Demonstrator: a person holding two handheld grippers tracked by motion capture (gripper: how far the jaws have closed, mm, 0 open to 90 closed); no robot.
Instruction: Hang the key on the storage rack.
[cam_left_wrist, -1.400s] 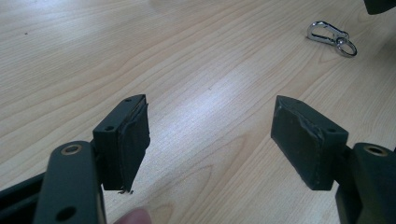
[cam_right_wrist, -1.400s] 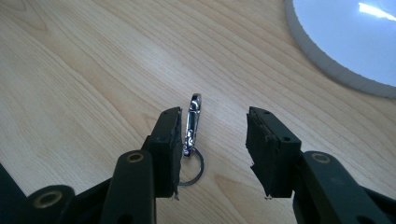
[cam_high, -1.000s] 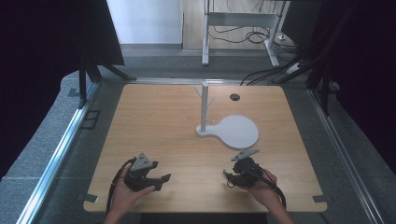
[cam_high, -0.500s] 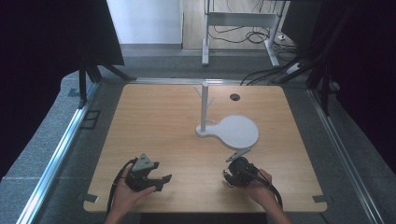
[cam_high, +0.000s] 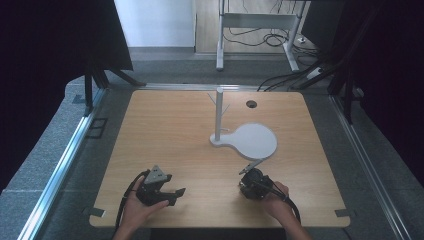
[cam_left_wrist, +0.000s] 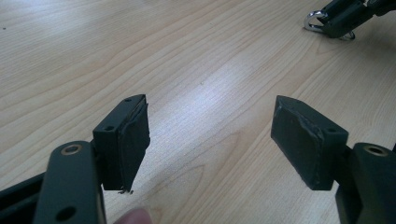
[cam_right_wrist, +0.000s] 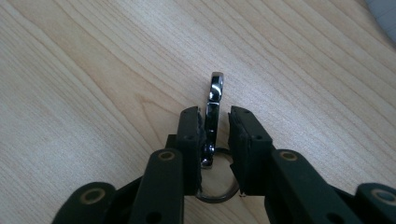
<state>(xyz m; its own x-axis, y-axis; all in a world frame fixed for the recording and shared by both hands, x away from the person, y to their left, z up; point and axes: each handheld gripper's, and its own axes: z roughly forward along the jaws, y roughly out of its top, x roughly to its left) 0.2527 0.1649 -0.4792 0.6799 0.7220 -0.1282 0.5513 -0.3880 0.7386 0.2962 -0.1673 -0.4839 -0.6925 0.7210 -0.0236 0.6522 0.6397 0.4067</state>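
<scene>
Chrome carabiner clip with ring — right hand-held gripper just narrowing around it; left hand-held gripper wide apart.

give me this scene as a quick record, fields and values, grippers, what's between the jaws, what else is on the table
left gripper: open, nothing between its jaws, low over bare wood
right gripper: jaws have just been closing around a metal clasp; a small gap shows at one pad
clasp: shiny, lying on the table, a key ring at its near end
stand: white, upright post with small branches, on a round flat base
hole: far edge of table
</scene>
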